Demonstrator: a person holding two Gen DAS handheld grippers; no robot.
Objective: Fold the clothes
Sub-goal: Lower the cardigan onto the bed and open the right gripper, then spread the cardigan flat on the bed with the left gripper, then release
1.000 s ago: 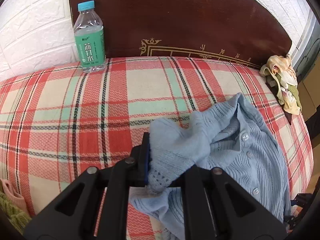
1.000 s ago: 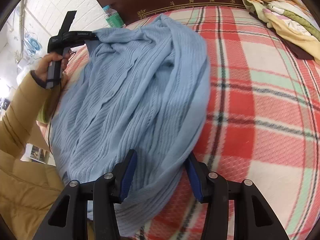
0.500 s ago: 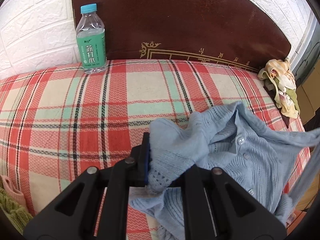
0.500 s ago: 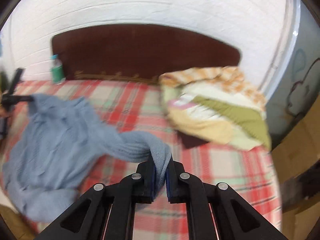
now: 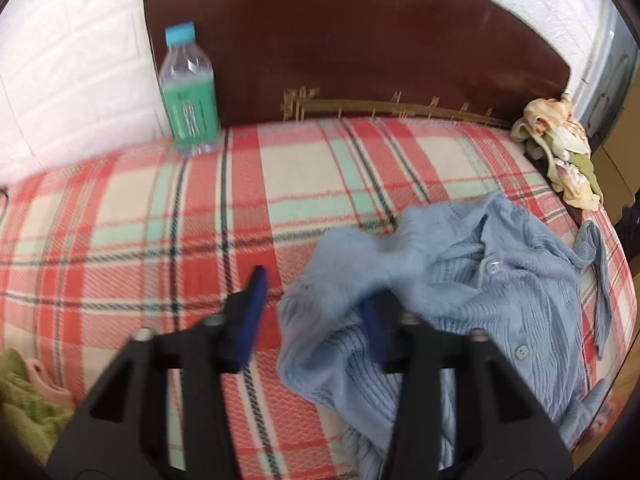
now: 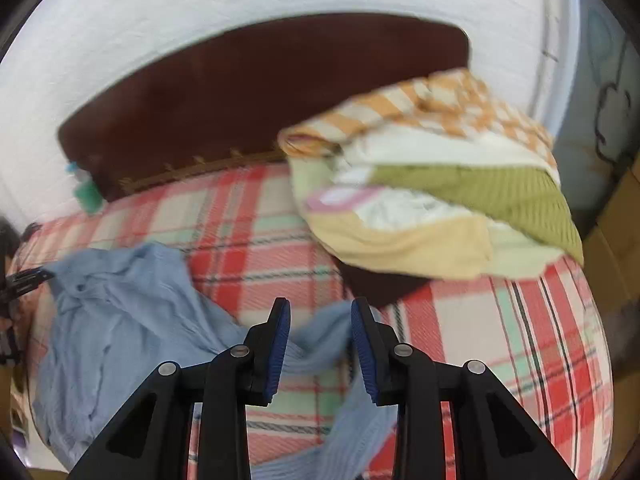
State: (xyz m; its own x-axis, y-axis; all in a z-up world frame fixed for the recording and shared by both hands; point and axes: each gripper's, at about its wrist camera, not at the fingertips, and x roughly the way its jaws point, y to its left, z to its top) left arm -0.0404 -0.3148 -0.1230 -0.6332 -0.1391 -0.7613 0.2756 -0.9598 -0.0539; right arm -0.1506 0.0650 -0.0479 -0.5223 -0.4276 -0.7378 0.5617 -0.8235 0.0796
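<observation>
A light blue knitted cardigan (image 5: 480, 280) lies crumpled on the red plaid bed cover (image 5: 160, 216), buttons showing. My left gripper (image 5: 316, 312) is open; a bunch of the cardigan drapes between its jaws and over the right one. In the right wrist view the cardigan (image 6: 120, 312) lies at the left and one sleeve runs between the jaws of my right gripper (image 6: 320, 332), which is open. The left gripper (image 6: 24, 280) shows at that view's left edge.
A water bottle (image 5: 188, 92) with a green label stands by the dark headboard (image 5: 360, 40). A pile of folded clothes (image 6: 432, 196) sits at the bed's right side, also in the left wrist view (image 5: 560, 148). Green and pink garments (image 5: 24, 392) lie at the lower left.
Both grippers have opened and let go of the cardigan. The cardigan has dropped onto the bed, with the sleeve now lying loose between the right jaws.
</observation>
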